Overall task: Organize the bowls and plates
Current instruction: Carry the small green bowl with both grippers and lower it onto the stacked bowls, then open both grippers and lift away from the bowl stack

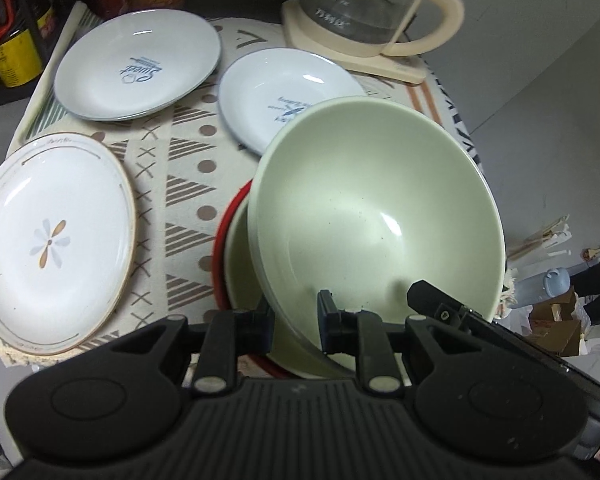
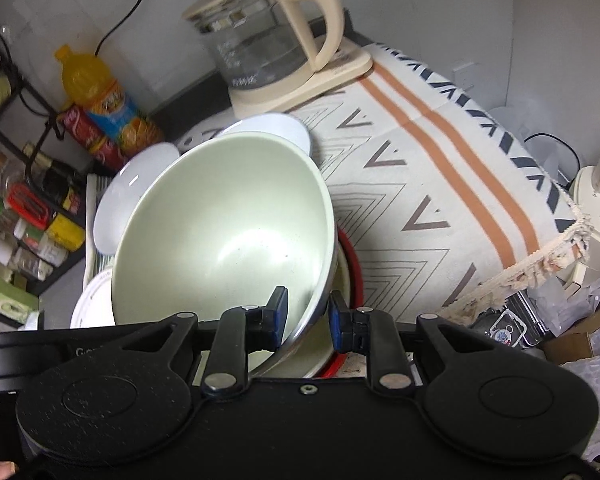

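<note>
Here we hold one pale green bowl by its rim with both tongs: the left gripper is clenched on the near edge, one finger inside the bowl and one outside, and the right gripper pinches the rim from the other side in the same way. The bowl is empty, smooth and glossy inside, round and deep, with a few dark specks near its bottom. It is tilted and sits partly inside a second bowl of the same pale colour, which in turn rests in a red-rimmed dish; both lower vessels show only as crescents.

On the patterned woven cloth, printed with triangles, dots and crosses, we see three empty plates. The flower plate on the left is oval-looking, glossy white with a brown edge. Behind it lies a round white plate with blue lettering, and just beside the held bowl a smaller white dish with a blue print, partly hidden by the bowl's rim.

At the back stands a clear glass kettle with a cream handle on a cream base.
</note>
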Motion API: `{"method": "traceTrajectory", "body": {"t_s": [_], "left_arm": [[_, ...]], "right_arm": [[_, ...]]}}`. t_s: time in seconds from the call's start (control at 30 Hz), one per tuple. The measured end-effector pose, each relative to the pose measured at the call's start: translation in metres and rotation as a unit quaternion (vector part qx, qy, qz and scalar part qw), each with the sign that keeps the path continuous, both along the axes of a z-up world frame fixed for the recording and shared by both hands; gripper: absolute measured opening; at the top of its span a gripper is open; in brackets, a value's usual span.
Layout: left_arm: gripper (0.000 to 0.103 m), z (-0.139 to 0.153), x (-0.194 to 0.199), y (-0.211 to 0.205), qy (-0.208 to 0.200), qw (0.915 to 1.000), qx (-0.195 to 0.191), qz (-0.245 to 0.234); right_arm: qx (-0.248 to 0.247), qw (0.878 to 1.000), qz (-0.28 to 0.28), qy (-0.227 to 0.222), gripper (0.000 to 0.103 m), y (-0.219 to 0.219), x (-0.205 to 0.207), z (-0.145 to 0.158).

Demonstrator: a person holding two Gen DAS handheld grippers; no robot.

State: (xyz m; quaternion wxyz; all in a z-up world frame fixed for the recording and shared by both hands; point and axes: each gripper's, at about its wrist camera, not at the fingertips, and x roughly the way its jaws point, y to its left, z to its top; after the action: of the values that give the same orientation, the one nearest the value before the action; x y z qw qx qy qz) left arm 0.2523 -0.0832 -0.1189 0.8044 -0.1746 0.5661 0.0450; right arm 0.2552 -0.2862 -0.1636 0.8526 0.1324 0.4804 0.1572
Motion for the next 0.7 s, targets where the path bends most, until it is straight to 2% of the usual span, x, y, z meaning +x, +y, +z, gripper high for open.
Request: {"method": "traceTrajectory", "body": {"t_s": [0.23, 0.47, 0.57, 0.63, 0.7], "left_arm": [[0.021, -0.003, 0.001, 0.006, 0.004, 1.0, 0.0, 0.005], [0.022, 0.0, 0.002, 0.004, 0.006, 0.9999, 0.006, 0.007], [0.028, 0.009, -0.002, 0.002, -0.011, 0.9995, 0.025, 0.014], [0.03, 0.012, -0.005, 0.003, -0.016, 0.9992, 0.031, 0.021], [0.033, 0.018, -0.009, 0.004, -0.031, 0.9987, 0.032, 0.024]], "right_arm": [[-0.001, 1.0, 0.009, 0.028, 0.023, 0.008, 0.004, -0.009], [0.014, 0.999, 0.011, 0.028, 0.029, 0.003, 0.002, -0.005], [0.035, 0.999, 0.019, 0.019, 0.045, -0.001, -0.002, 0.0], [0.025, 0.999, 0.022, 0.007, 0.057, -0.001, -0.005, 0.005], [0.024, 0.999, 0.024, -0.004, 0.061, -0.003, -0.007, 0.009]]}}
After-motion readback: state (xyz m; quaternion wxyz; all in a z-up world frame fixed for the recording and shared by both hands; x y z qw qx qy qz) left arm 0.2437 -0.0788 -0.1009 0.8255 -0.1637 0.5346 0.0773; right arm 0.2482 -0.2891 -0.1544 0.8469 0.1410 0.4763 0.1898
